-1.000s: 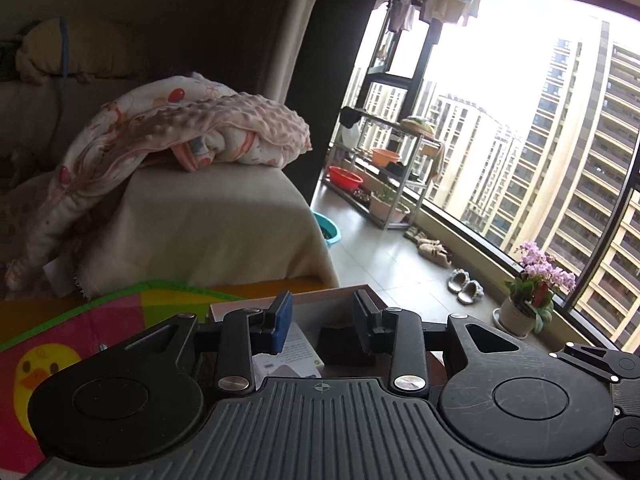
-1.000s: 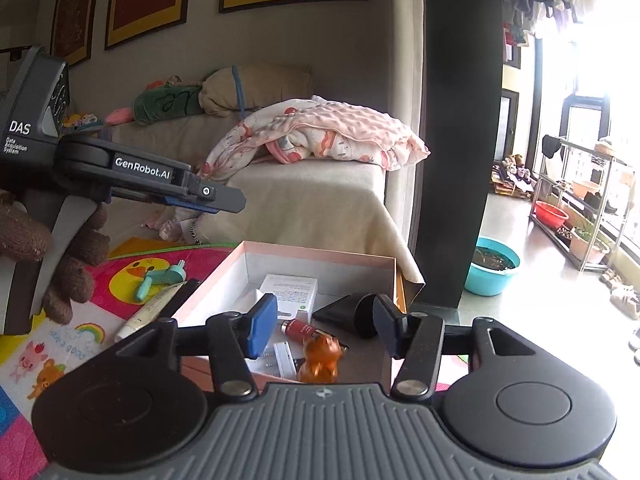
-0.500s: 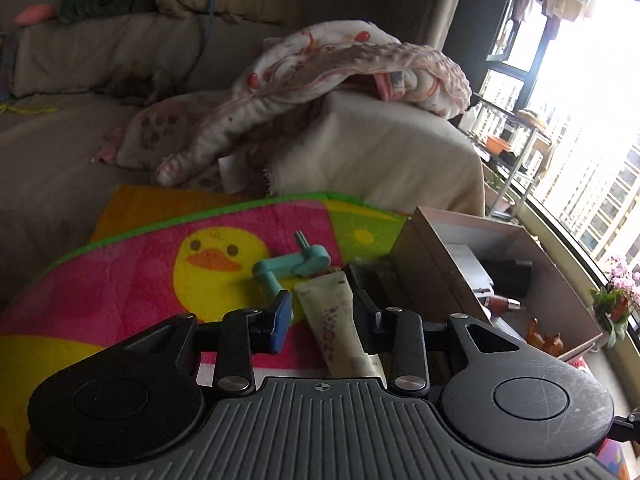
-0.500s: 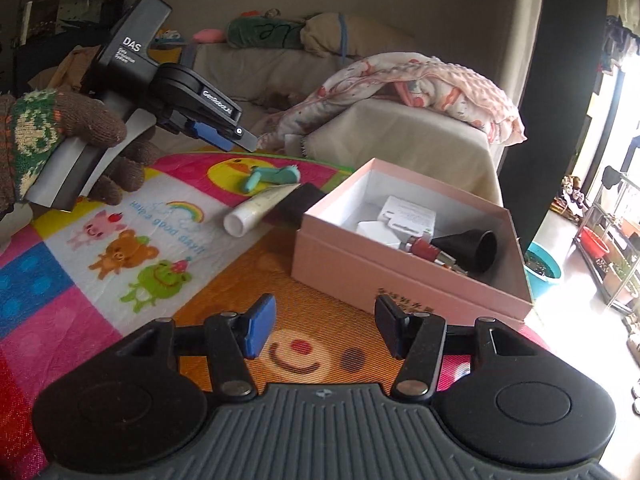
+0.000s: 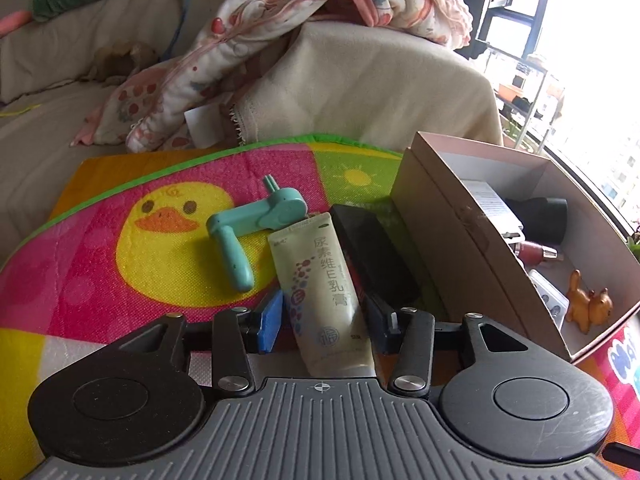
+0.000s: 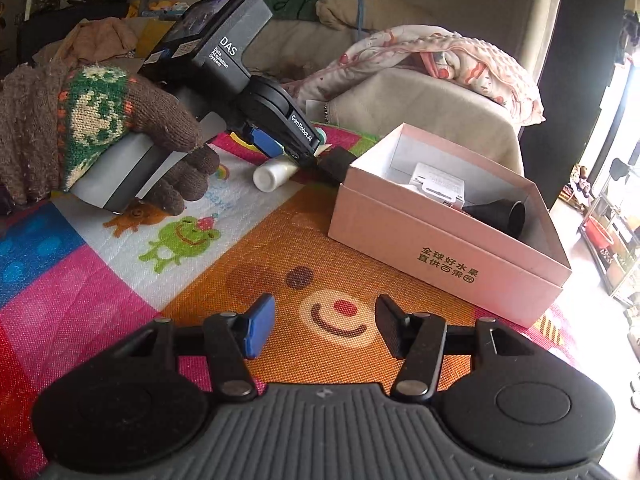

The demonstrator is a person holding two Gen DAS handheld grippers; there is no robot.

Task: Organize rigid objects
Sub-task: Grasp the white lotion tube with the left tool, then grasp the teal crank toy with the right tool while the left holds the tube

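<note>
Setting: a bright cartoon play mat (image 6: 280,248) with a duck, frog and smiling bear face, laid in front of a beige sofa (image 5: 360,76) draped with a pink patterned blanket (image 5: 312,4).

Left gripper (image 5: 324,320): low over the mat, its fingers spread apart on either side of the cream tube's near end; whether the pads touch the tube cannot be told. Seen from the right wrist camera, its side reads "GenRobot.AI" and its grey body "DAS Data Acquisition System".

Left hand (image 6: 100,136): in a brown knitted glove with a green and cream pattern, wrapped round the gripper's handle, tilting the tool down toward the mat.

Cream tube (image 5: 324,284): lying flat on the mat, white cap toward the near side, printed with Chinese characters reading "尿素维E乳膏".

Teal handle (image 5: 256,228): a crank-shaped plastic piece on the duck picture, just left of the tube, touching its far end.

Black bar (image 5: 372,252): a flat dark oblong lying between the tube and the box.

Pink box (image 6: 440,248): open, on the right of the mat; gold Chinese lettering on its near wall reads "全球好水果 直供百果园".

Box contents: a white carton (image 6: 440,188), a black funnel-shaped piece (image 6: 508,212), a red lipstick-like tube (image 5: 536,250) and a small orange animal figure (image 5: 588,306).

Right gripper (image 6: 324,328): held over the bear face, near side of the box, fingers released and wide apart, holding nothing.
</note>
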